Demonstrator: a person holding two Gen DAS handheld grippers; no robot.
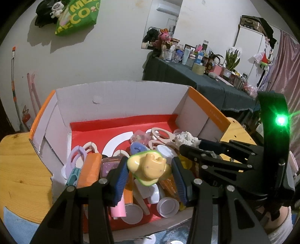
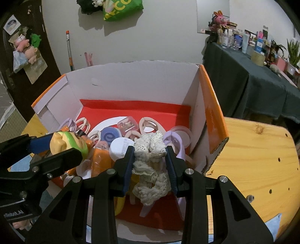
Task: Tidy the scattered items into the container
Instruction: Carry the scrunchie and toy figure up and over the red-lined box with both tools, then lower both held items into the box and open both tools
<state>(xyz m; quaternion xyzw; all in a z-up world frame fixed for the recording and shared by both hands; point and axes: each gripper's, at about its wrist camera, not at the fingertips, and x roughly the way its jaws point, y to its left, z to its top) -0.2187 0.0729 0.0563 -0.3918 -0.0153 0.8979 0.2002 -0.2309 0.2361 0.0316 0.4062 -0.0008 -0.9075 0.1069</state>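
Note:
An open cardboard box [image 1: 120, 99] [image 2: 131, 82] with orange edges and a red floor stands on a wooden table. It holds several small items: hair clips, lids, an orange packet. My left gripper [image 1: 150, 169] is shut on a yellow-and-green avocado-shaped toy [image 1: 150, 167] above the box's near part. My right gripper [image 2: 150, 159] is shut on a cream lace scrunchie [image 2: 150, 169], also above the box. In the left wrist view the right gripper [image 1: 189, 145] reaches in from the right with the scrunchie [image 1: 185, 139]. The right wrist view shows the left gripper [image 2: 56, 146] with the toy [image 2: 65, 142] at the left.
The wooden table [image 2: 253, 159] extends right of the box; another part [image 1: 20, 169] lies left. A blue cloth [image 1: 16, 225] lies at the near edge. Behind stands a dark-clothed table [image 1: 196, 78] crowded with bottles. A green bag [image 1: 78, 16] hangs on the wall.

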